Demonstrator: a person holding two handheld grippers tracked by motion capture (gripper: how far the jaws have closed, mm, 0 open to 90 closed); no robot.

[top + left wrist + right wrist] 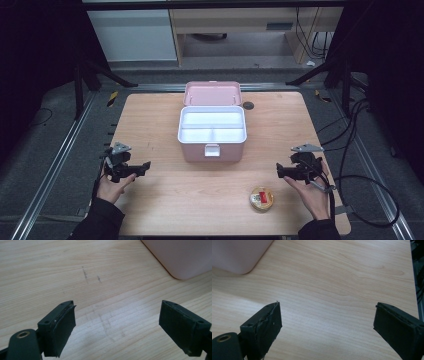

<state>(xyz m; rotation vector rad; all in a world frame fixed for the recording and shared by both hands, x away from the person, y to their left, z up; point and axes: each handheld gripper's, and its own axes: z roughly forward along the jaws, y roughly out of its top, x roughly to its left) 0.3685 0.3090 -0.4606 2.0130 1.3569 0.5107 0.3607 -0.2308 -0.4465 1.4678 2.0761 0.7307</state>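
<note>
overhead, both the left hand-held gripper (145, 165) and right hand-held gripper (279, 170) hover with jaws apart, flanking an open pink box (212, 131). its white tray and a round tin (261, 198) appear from above; the gripper views catch just pink corners over the tabletop (105, 290).

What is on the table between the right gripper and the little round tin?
Nothing. In the high view, only bare wood of the table lies between the right gripper and the small round tin.
</note>
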